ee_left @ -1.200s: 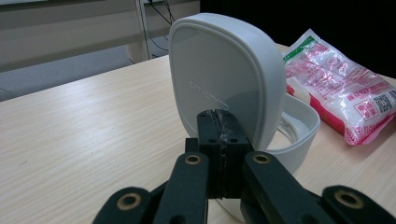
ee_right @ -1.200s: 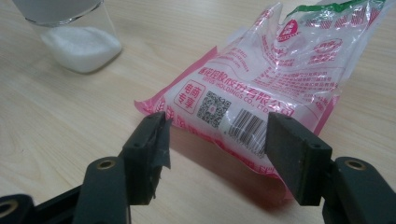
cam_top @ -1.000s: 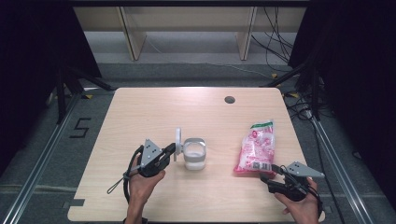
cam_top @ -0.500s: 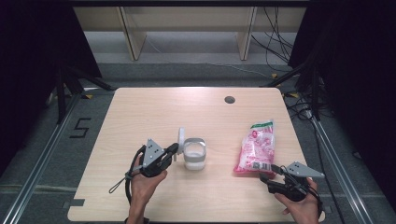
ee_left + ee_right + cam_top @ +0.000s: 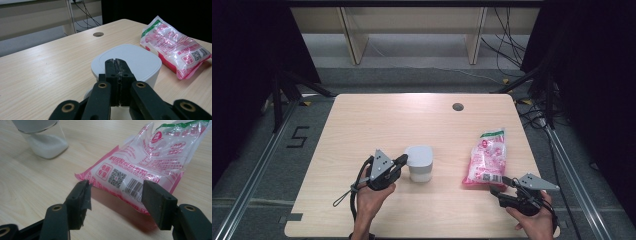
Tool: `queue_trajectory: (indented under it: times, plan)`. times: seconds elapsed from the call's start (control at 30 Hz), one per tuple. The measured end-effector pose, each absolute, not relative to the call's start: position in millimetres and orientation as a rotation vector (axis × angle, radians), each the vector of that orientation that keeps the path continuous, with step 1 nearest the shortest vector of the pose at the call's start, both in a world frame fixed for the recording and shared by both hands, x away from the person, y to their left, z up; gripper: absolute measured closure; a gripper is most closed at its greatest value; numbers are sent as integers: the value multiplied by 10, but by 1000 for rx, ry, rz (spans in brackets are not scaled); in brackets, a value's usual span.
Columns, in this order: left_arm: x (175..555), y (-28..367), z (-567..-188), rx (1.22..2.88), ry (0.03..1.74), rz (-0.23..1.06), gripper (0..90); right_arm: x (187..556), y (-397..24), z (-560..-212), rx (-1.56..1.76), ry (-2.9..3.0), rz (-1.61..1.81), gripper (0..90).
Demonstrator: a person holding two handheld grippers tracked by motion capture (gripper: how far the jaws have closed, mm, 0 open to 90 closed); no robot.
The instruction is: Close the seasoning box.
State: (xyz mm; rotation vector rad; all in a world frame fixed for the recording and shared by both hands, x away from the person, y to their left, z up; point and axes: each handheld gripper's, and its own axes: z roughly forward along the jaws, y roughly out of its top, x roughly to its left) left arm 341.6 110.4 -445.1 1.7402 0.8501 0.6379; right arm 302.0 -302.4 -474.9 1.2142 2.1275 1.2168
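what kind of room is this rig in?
Probably a lab data-collection bay, not a home: a bare wooden table ringed by black curtains, metal floor rails with a taped number, loose cables behind.

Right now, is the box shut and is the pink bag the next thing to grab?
Looks done: the white lid lies flat on the clear container, and the shut left gripper rests over it, holding nothing. In hand: the right gripper is open, jaws either side of the pink bag's near edge, not pinching. Left: probably gripping and moving the bag.
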Motion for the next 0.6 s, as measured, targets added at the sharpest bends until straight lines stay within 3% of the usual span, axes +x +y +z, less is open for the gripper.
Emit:
queue_trajectory:
  times: [0.4, 0.6]
  plan:
    - [3313, 1282, -4487, 1687, 884, 562, 584, 3019, -3014, -4741, 1217, 2145, 1241, 402]
    - [3216, 1327, -4549, 1681, 871, 556, 480, 3025, -2984, -4750, 1207, 2154, 1236, 401]
